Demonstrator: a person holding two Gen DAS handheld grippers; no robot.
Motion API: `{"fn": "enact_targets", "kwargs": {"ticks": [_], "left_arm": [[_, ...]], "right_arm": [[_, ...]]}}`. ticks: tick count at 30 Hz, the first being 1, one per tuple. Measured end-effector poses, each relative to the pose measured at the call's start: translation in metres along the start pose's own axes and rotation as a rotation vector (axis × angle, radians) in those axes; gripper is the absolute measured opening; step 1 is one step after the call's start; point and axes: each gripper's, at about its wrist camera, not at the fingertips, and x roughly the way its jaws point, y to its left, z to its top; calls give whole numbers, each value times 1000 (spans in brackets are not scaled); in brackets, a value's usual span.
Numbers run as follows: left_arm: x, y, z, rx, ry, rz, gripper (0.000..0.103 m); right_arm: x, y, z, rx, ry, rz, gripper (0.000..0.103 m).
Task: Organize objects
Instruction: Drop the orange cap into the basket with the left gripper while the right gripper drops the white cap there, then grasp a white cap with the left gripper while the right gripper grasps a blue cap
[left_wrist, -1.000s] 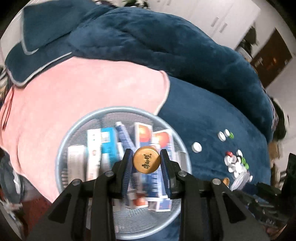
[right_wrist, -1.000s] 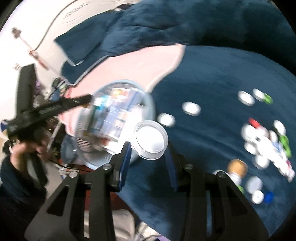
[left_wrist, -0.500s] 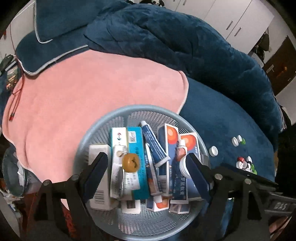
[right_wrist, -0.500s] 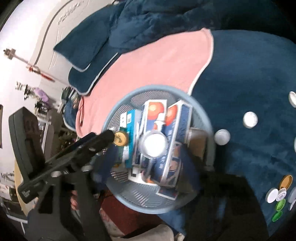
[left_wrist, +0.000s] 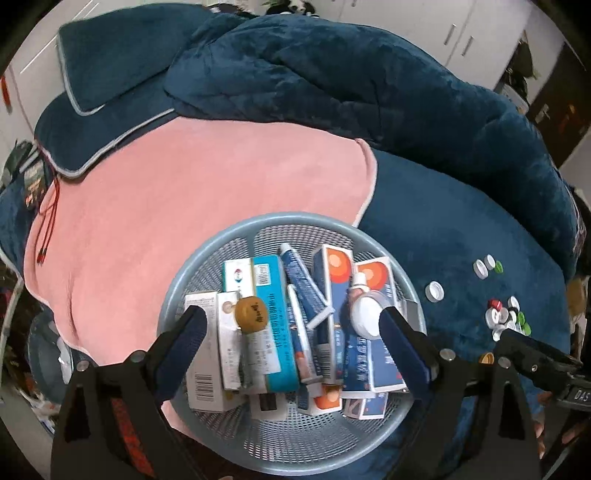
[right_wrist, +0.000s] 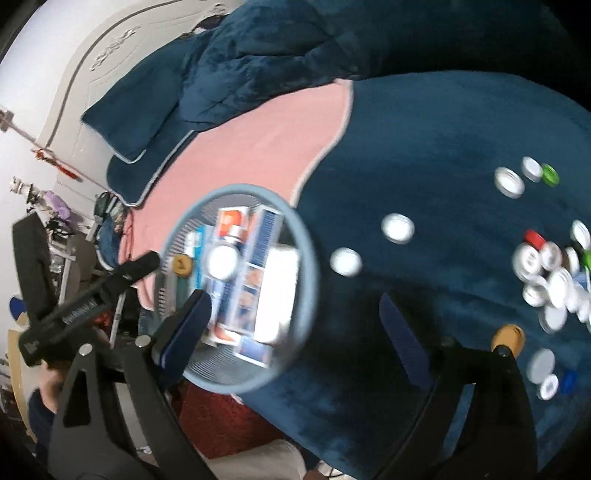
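A round grey mesh basket (left_wrist: 229, 236) (right_wrist: 306, 258) sits on the bed, filled with medicine boxes and tubes. A gold cap (left_wrist: 252, 314) (right_wrist: 181, 264) and a white lid (left_wrist: 364, 314) (right_wrist: 222, 261) lie loose on top of the boxes. My left gripper (left_wrist: 291, 328) hangs above the basket, its jaws opening wide with nothing pressed between the pads. My right gripper (right_wrist: 295, 321) is over the basket's right rim and the blue blanket, jaws also opening, gripping nothing. Several loose bottle caps (left_wrist: 504, 317) (right_wrist: 550, 273) lie scattered on the blue blanket to the right.
A pink towel (left_wrist: 192, 199) lies under the basket's left side, with a dark blue quilt (left_wrist: 332, 81) heaped behind. Red cords (left_wrist: 48, 221) trail at the bed's left edge. The left gripper's body (right_wrist: 88, 295) and a hand show at the right wrist view's left.
Both grippers went from shut to wide open. The gold cap dropped from the left jaws into the basket, the white lid from the right jaws. The right gripper has since swung rightward.
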Motion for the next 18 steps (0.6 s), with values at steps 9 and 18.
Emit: {"fn": "enact_targets", "kwargs": {"ticks": [9,18], "left_arm": [[-6,-34,1,60,-2,-9,97],[-13,-86,0,145,-38,-66,102]], "right_arm": [[-26,-69,-30,99,20,-84,95],[-83,-150,-55,155,-31,-246,103]]}}
